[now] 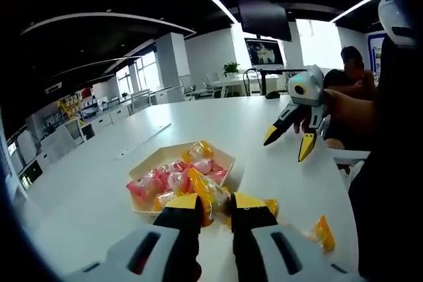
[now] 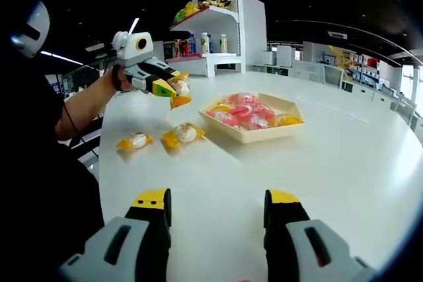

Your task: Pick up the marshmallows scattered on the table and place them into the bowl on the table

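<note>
The marshmallow (image 2: 180, 86) I am carrying is a yellow-wrapped one, pinched between the jaws of my left gripper (image 2: 173, 92) and held up in the air above the table (image 2: 370, 163), short of the bowl (image 2: 254, 133). In the left gripper view the same sweet (image 1: 206, 193) sits between my yellow tips, with the bowl (image 1: 228, 160) directly ahead of and below them, so the carry runs straight forward along the jaws. The wrapper's long axis seems to lie roughly along the jaws, though I cannot tell that for sure.

The bowl is a shallow cream tray already holding a heap of pink and yellow sweets. It stands well in from the table's edges.

2 more marshmallows lie loose on the table on my side of the bowl: 1 (image 2: 184, 135) just beside the bowl's near corner, the other (image 2: 135, 141) farther out toward the table edge next to me. In the left gripper view 1 loose sweet (image 1: 323, 232) lies near that edge.

My right gripper (image 1: 295, 129) is spread and holds nothing, hovering off the table; its own view looks down at bare table between the jaws. I judge the left is nearer the bowl, and the right is better placed for the 2 loose ones.
</note>
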A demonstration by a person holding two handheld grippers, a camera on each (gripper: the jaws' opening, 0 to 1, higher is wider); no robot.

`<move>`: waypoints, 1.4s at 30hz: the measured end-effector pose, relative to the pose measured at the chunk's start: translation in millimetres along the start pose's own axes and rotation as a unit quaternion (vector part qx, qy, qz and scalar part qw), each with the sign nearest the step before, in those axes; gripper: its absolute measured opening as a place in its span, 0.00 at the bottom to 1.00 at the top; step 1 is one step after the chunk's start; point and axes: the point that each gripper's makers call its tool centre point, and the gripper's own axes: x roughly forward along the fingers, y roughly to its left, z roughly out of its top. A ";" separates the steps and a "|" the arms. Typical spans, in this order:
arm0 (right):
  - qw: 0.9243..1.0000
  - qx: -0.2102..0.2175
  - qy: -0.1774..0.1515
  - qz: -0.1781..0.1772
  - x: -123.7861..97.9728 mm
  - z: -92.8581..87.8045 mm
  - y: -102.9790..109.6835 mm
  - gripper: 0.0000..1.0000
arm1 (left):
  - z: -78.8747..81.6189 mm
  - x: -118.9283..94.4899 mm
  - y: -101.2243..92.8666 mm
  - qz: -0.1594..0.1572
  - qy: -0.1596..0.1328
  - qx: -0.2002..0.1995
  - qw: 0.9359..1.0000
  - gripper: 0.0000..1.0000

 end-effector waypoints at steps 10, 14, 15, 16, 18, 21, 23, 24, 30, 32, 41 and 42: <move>1.000 -0.002 0.000 0.000 -1.2 0.3 -0.5 0.56 | 5.8 7.2 9.3 0.008 -0.013 -0.006 1.000 0.18; 1.000 -0.006 -0.002 0.000 -1.7 1.5 0.2 0.56 | 6.1 9.0 10.3 0.009 -0.014 -0.008 1.000 0.18; 1.000 -0.007 -0.001 0.000 -1.4 1.4 0.1 0.56 | 7.4 9.7 10.7 0.009 -0.016 -0.008 1.000 0.18; 1.000 -0.007 -0.001 0.000 -1.2 1.3 0.1 0.56 | 8.6 10.5 11.0 0.010 -0.019 -0.008 1.000 0.18; 1.000 -0.009 0.000 0.000 -0.7 1.1 -0.1 0.56 | 10.8 11.8 11.4 0.010 -0.022 -0.008 1.000 0.18; 1.000 -0.010 -0.001 0.002 -0.6 2.6 1.0 0.56 | 14.4 13.3 11.9 0.010 -0.027 -0.006 1.000 0.18; 1.000 -0.011 -0.002 0.001 -0.9 2.9 1.0 0.56 | 15.8 14.1 13.0 0.012 -0.028 -0.003 1.000 0.18; 1.000 -0.011 -0.002 0.001 -1.0 2.9 1.0 0.56 | 16.8 14.9 13.9 0.013 -0.028 -0.003 1.000 0.18; 1.000 -0.011 -0.001 0.001 -1.5 2.5 0.9 0.56 | 22.5 20.7 18.4 0.018 -0.035 -0.002 0.999 0.18; 1.000 -0.012 -0.004 0.002 -2.1 4.5 2.2 0.56 | 23.3 23.9 20.1 0.019 -0.035 -0.001 0.999 0.18; 1.000 -0.014 -0.005 0.005 -0.7 5.2 4.6 0.56 | 39.0 32.6 26.5 0.030 -0.054 -0.011 0.998 0.18; 1.000 -0.014 -0.006 0.005 -1.0 5.5 4.8 0.56 | 38.6 33.5 27.2 0.031 -0.053 -0.010 0.998 0.18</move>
